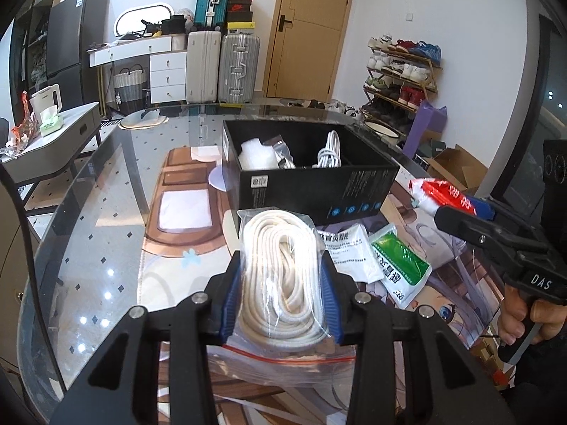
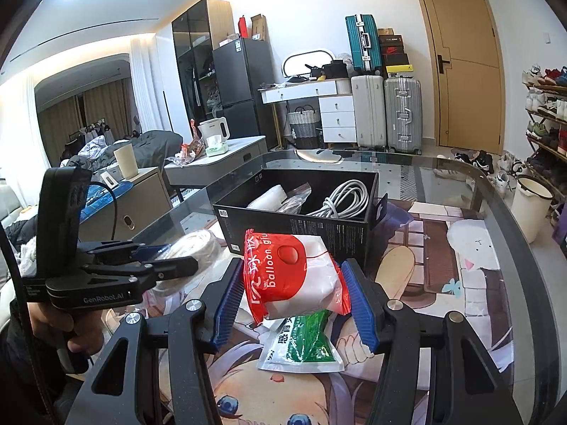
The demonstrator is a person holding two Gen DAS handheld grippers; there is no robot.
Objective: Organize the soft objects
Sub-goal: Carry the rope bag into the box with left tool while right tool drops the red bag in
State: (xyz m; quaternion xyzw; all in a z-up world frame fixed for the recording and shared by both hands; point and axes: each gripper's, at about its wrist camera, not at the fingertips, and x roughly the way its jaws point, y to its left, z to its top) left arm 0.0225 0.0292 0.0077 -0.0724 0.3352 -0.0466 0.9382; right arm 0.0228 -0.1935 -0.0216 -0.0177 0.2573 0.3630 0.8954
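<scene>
My left gripper (image 1: 281,276) is shut on a clear zip bag of coiled white rope (image 1: 283,265) and holds it above the table, just short of the black box (image 1: 319,191). My right gripper (image 2: 294,279) is shut on a red and white balloon glue packet (image 2: 294,276), also lifted in front of the box (image 2: 319,226). The box holds a white cable coil (image 2: 340,200), a foam piece (image 2: 267,198) and a small plastic bag. The right gripper with its packet (image 1: 450,196) shows at the right of the left wrist view. The left gripper (image 2: 166,260) shows at the left of the right wrist view.
A green and white packet (image 2: 304,343) and a white printed packet (image 1: 349,248) lie on the glass table (image 1: 99,233) under the grippers. The table has a printed mat (image 2: 443,248) under the glass. Suitcases, a dresser and a shoe rack stand beyond.
</scene>
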